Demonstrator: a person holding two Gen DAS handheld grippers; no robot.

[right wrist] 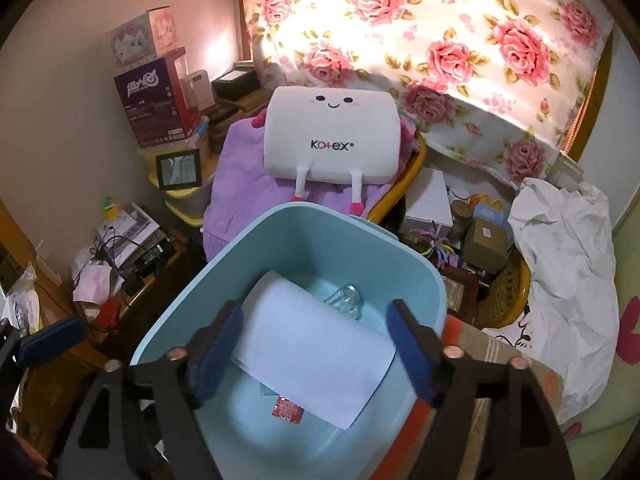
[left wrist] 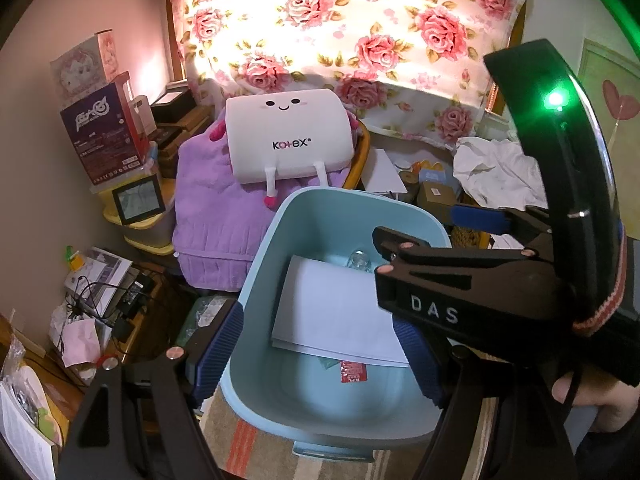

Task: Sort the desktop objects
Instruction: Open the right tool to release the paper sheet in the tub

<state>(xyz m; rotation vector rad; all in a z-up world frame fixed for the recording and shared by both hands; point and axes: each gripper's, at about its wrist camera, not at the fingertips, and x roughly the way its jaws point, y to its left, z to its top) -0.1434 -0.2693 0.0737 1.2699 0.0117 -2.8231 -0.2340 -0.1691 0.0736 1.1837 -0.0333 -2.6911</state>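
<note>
The right gripper [right wrist: 316,356], jaws spread and empty, hangs over a white sheet [right wrist: 316,356] lying in the blue bin [right wrist: 192,280] at frame centre. Only the left wrist view shows the left gripper [left wrist: 320,348], jaws spread astride the bin, and the right tool's black body at right.

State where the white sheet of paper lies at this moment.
In both wrist views the white paper lies inside the light blue bin, over a red packet, with a clear glass jar just behind it.

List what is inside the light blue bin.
Inside the light blue bin: a white sheet of paper, a clear glass jar behind it, and a red packet partly under the paper. Anything else beneath the paper is hidden.
</note>
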